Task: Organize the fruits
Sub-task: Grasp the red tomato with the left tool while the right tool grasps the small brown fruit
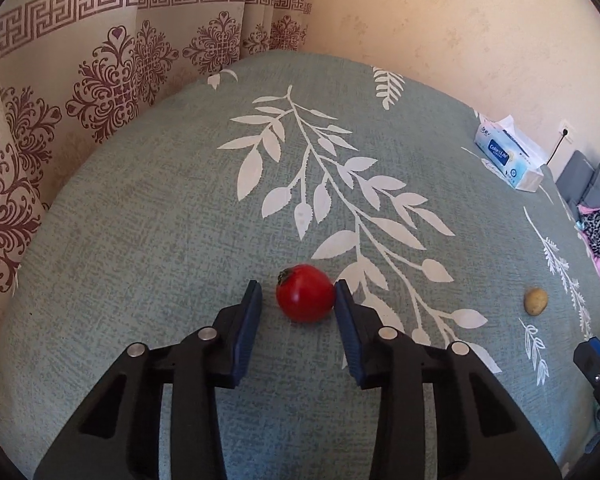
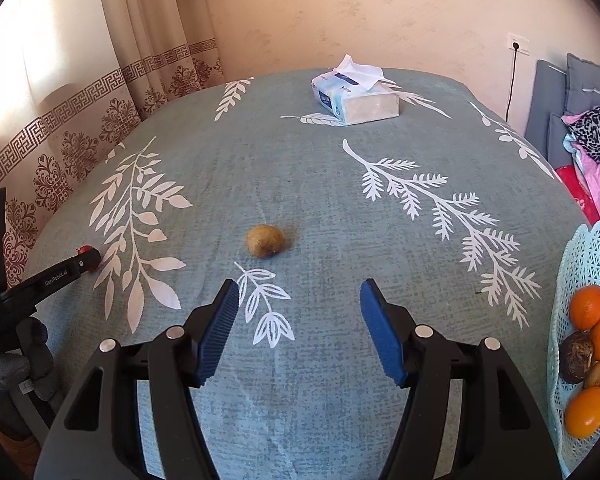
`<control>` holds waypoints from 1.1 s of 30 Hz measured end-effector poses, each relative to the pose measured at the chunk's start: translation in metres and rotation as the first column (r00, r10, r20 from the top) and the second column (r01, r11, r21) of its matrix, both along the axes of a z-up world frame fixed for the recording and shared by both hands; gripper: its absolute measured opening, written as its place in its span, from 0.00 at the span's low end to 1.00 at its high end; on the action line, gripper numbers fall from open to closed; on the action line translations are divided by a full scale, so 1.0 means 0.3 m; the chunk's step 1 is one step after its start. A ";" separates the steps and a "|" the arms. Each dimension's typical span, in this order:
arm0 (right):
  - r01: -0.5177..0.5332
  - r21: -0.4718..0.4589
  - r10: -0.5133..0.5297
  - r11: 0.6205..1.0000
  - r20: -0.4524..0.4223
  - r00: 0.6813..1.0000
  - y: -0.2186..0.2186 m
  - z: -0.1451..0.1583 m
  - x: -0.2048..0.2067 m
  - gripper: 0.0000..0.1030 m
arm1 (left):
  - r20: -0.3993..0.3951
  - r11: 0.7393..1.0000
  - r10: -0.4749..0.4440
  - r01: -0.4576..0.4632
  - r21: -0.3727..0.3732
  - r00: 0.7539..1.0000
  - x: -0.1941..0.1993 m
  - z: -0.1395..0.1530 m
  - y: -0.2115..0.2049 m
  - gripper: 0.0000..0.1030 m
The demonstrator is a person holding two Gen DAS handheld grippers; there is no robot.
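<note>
The left gripper (image 1: 298, 294) has its two blue pads either side of a red tomato (image 1: 305, 293) that sits on the leaf-printed teal cloth (image 1: 160, 240). The right-hand pad touches the tomato's side; on the left a thin gap of cloth shows between the pad and the fruit, so the jaws stand close about it but I see no squeeze from both sides. The tomato's green stalk end faces the left pad. Off to the right of this gripper, well apart, lies a small brownish kiwi (image 1: 535, 301), and farther out to the right, near the wall, a blue and white tissue box (image 1: 508, 158). Beyond the cloth's far edge hangs a patterned curtain (image 1: 100, 80).

The right gripper (image 2: 298, 292) hangs with its jaws parted and nothing between them. Just ahead of it, a little to the left of its line, is the same kiwi (image 2: 265, 241), clear of both pads. At its right side stands a pale turquoise lattice basket (image 2: 572, 256) holding oranges (image 2: 587, 307) and a dark round fruit (image 2: 577, 357). Far ahead sits the tissue box (image 2: 354, 94) with a sheet sticking up. To its left, the other gripper's black finger (image 2: 60, 274) reaches over the cloth, with a sliver of tomato (image 2: 86, 249) showing at its tip.
</note>
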State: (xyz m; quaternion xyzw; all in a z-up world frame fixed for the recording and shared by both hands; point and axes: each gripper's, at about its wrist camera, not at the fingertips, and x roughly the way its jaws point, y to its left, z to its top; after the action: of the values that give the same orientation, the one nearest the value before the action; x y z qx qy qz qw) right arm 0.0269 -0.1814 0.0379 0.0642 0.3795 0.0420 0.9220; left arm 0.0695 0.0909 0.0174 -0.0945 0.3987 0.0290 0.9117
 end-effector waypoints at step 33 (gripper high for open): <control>-0.085 0.035 0.088 0.996 -0.099 0.991 0.064 -0.083 0.248 0.29 | 0.099 1.000 -0.006 0.003 0.030 0.995 -0.036 0.032 -0.041 0.28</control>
State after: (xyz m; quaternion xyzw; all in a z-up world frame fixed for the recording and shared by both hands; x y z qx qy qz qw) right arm 0.1012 -0.1622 0.0129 0.0637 0.4271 0.0846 0.8980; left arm 0.0588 0.0785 0.0271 -0.0815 0.3528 0.0282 0.9317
